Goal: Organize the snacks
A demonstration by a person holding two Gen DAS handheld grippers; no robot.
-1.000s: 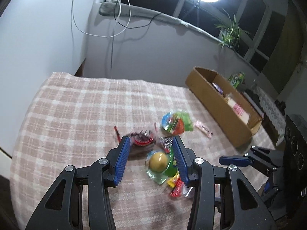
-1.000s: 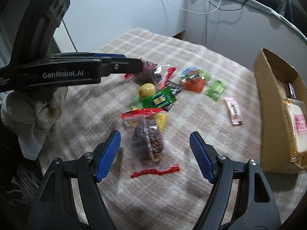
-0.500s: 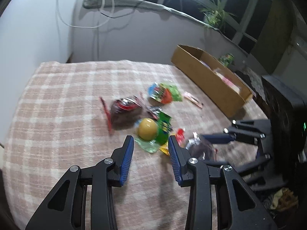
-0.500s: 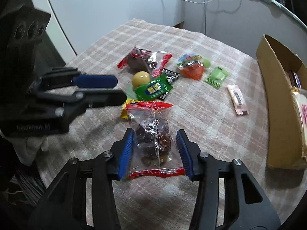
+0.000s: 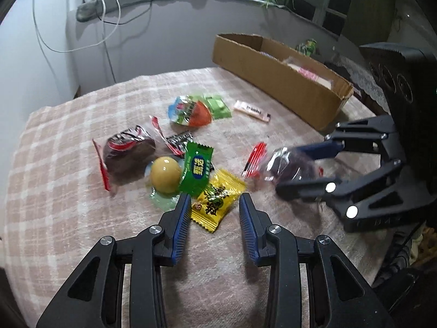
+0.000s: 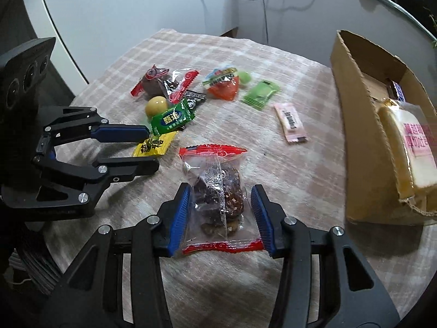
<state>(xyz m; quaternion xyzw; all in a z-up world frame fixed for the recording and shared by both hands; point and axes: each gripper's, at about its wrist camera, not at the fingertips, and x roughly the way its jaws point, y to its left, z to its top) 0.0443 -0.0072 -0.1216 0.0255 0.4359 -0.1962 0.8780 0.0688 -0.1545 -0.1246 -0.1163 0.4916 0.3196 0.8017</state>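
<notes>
Right wrist shows my right gripper (image 6: 220, 214) clamped on the clear date packet (image 6: 217, 191) above the checked cloth (image 6: 300, 191); my left gripper (image 5: 214, 225) hovers with jaws apart over the yellow candy (image 5: 217, 201); the cardboard box (image 6: 363, 136) holds wrapped bread (image 6: 409, 147).

Snacks lie clustered mid-table (image 6: 273, 63). Box (image 6: 352, 104) stands at the table's right edge, a bread pack (image 6: 404, 147) inside at its near end. Bar (image 6: 291, 122) lies between cluster and box. Date pack (image 6: 218, 191) sits between the right tongs (image 6: 220, 213), nearest the camera. Left tongs (image 6: 148, 147) are left of it, straddling a candy (image 6: 154, 145). Ball (image 6: 156, 105) lies just behind, touching a sachet (image 6: 172, 117).
</notes>
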